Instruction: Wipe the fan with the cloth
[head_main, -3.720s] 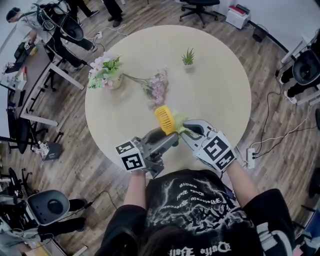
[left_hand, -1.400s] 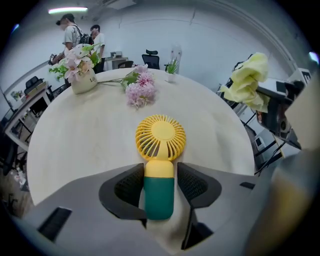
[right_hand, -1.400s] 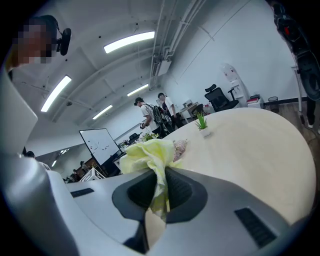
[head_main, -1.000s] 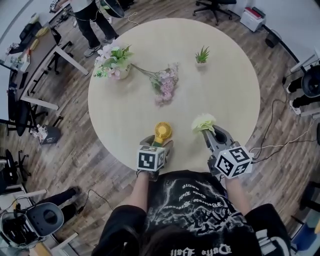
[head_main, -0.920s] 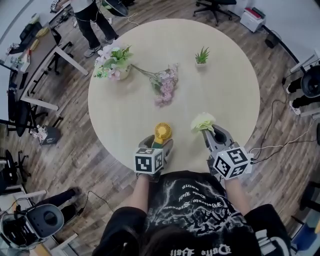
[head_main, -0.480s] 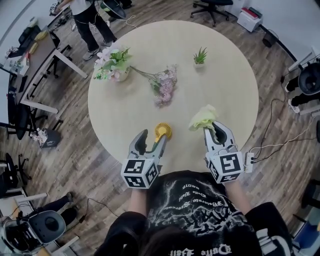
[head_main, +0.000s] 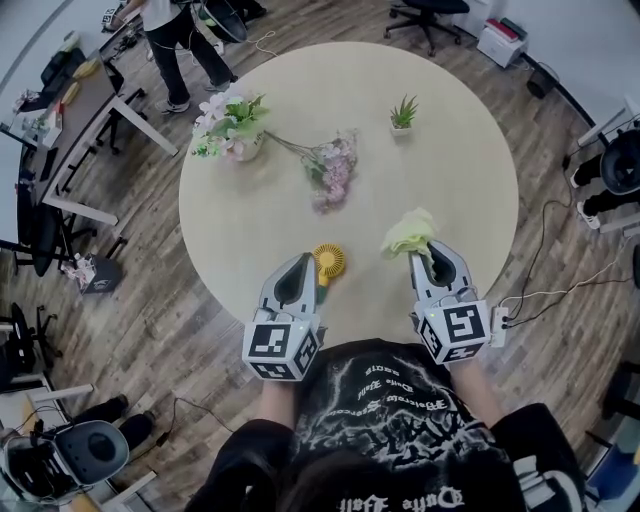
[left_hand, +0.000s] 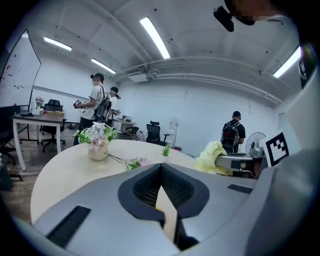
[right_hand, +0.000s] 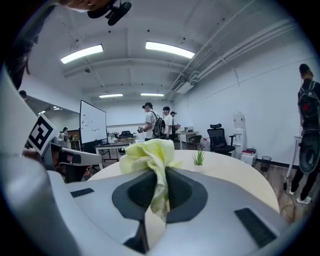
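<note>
Fan (head_main: 328, 262), small and yellow, is on the round desk (head_main: 450, 180), close to the edge nearest to the person, and no tool holds it. In the head view its round head shows just to the right of the tip of the left tool (head_main: 304, 262). I cannot tell if they touch, and also not if the fan stands or lies.

The jaws of the left tool have just been closing and are now pressed together, with nothing between them in the left gripper view.

The right tool (head_main: 426, 256) is to the right of the fan and apart from it, also over the near part of the desk. Its jaws are pinching the pale yellow-green cloth (head_main: 409, 233). One strip of the cloth goes down between the pads, and the rest is a crumpled bunch above and in front of the tips. The cloth and the fan are apart.

Further on the desk there is a vase with flowers (head_main: 232, 128) at the left. A loose flower branch (head_main: 328, 172) lies beside it toward the middle, and a small potted plant (head_main: 403, 112) is near the far side.
</note>
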